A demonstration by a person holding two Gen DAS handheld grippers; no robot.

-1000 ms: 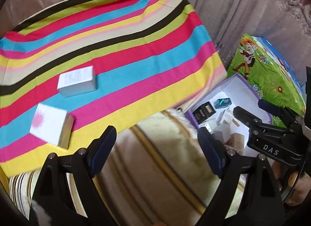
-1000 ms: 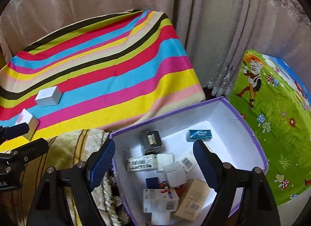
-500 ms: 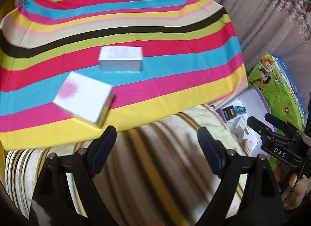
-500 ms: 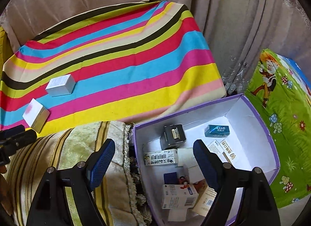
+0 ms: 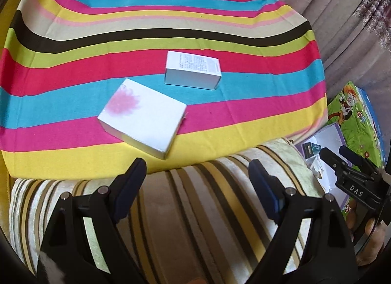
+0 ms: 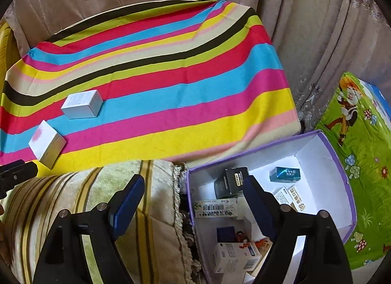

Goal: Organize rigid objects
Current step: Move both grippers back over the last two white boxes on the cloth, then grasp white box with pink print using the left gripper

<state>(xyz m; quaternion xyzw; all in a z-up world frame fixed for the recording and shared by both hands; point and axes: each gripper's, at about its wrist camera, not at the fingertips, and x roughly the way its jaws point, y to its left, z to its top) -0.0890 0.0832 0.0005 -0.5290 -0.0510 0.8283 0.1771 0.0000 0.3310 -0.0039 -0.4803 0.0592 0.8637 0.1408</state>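
Note:
Two white boxes lie on the striped cloth [image 5: 244, 39]: one with a pink blot [image 5: 143, 116] [image 6: 47, 143], and a printed one [image 5: 193, 70] [image 6: 81, 104] just beyond it. My left gripper [image 5: 196, 176] is open and empty, hovering over the striped cushion [image 5: 195, 223] just short of the pink-blot box. My right gripper [image 6: 193, 196] is open and empty, over the seam between the cushion and a purple-rimmed storage box [image 6: 341, 174] [image 5: 334, 135] that holds several small cartons, among them a black one [image 6: 231, 181] and a teal one [image 6: 284, 174].
Beige curtains [image 6: 305, 27] hang behind the cloth-covered surface. A green cartoon-print cover [image 6: 361, 149] lies right of the storage box. The right gripper's black fingers [image 5: 342, 164] show at the right edge of the left wrist view, with part of a hand below.
My left gripper has swung left and closer to the two white boxes, which now sit centred ahead of it. The right gripper has drifted left, so the storage box sits further right.

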